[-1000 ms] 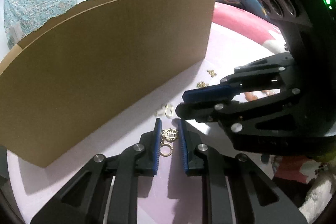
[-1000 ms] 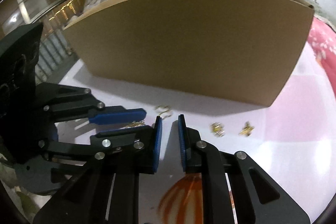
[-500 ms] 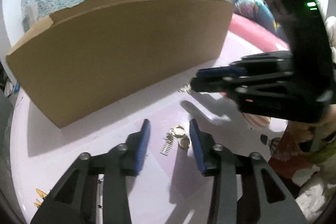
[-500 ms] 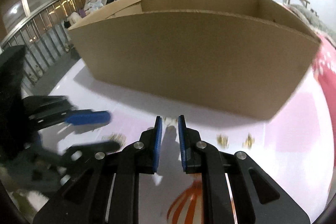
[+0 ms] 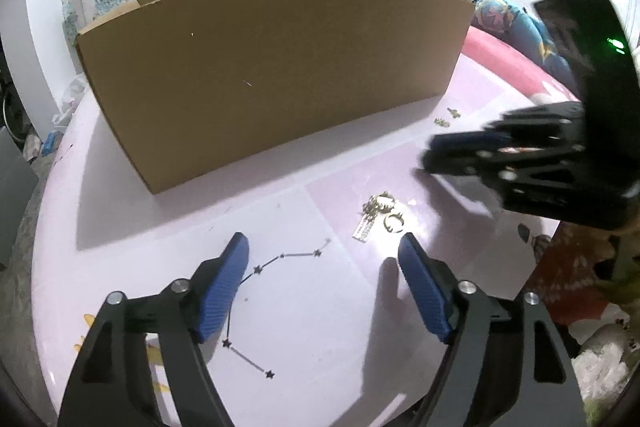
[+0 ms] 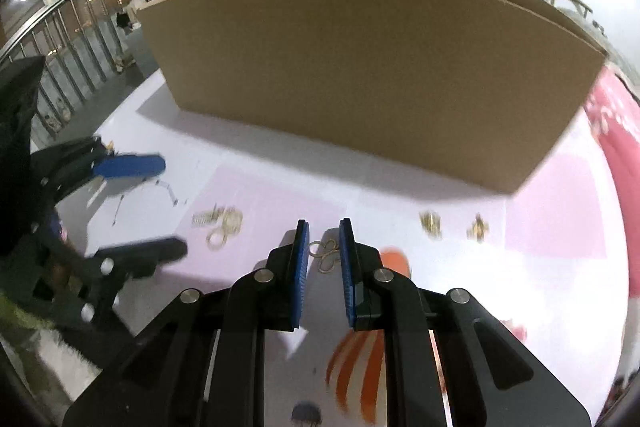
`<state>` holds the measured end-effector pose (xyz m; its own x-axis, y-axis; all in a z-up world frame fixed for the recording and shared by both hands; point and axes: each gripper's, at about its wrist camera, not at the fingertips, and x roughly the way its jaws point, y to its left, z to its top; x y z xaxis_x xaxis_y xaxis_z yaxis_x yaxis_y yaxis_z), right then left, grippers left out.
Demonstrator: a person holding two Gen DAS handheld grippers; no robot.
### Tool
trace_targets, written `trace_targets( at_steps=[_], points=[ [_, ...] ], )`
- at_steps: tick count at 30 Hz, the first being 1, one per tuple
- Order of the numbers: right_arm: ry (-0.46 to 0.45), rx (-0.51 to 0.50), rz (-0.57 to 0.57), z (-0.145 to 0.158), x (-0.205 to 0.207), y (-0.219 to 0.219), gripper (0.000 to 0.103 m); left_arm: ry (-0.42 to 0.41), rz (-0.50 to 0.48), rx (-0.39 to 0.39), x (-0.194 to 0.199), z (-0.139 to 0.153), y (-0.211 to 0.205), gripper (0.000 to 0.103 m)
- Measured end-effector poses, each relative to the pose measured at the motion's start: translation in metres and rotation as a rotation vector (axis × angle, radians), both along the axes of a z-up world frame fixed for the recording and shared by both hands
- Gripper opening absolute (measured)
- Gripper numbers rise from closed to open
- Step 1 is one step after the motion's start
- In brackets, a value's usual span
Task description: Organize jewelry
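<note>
Jewelry (image 5: 378, 217) lay loose on the pink table (image 5: 300, 307); left gripper (image 5: 322, 287) was opening, empty; right gripper (image 6: 324, 247) stood nearly closed, straddling gold rings (image 6: 326, 255).

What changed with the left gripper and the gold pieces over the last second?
The left gripper let go of the gold earring cluster, which now lies on the table ahead of its opening jaws. The right gripper stayed narrow, a looped gold piece between its pads. The cardboard box stayed put.
</note>
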<state>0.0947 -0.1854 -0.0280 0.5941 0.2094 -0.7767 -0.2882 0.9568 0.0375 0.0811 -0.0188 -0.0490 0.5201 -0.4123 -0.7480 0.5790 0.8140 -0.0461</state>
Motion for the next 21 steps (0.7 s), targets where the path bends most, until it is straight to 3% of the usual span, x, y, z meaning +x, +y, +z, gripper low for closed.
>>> trace_targets(
  at_steps=[3, 5, 7, 9, 15, 21],
  points=[
    [0.010, 0.023, -0.013, 0.001, -0.009, -0.008, 0.014, -0.007, 0.014, 0.009, 0.001, -0.001, -0.002, 0.084],
    [-0.006, 0.052, -0.029, 0.007, -0.015, -0.009, 0.020, -0.010, 0.018, 0.025, 0.000, -0.002, -0.003, 0.088],
    [-0.031, 0.080, -0.045, 0.014, -0.024, -0.014, 0.035, -0.012, 0.029, 0.056, 0.000, -0.004, -0.006, 0.094],
    [-0.040, 0.076, -0.051, 0.017, -0.030, -0.015, 0.041, -0.002, 0.050, 0.055, 0.002, -0.006, -0.005, 0.098],
    [-0.001, -0.003, -0.079, -0.005, -0.048, -0.007, 0.058, -0.017, 0.076, 0.055, -0.001, -0.007, -0.003, 0.098],
    [-0.035, -0.057, -0.093, -0.011, -0.056, 0.003, 0.077, -0.030, 0.087, 0.048, -0.004, -0.008, -0.001, 0.098]
  ],
)
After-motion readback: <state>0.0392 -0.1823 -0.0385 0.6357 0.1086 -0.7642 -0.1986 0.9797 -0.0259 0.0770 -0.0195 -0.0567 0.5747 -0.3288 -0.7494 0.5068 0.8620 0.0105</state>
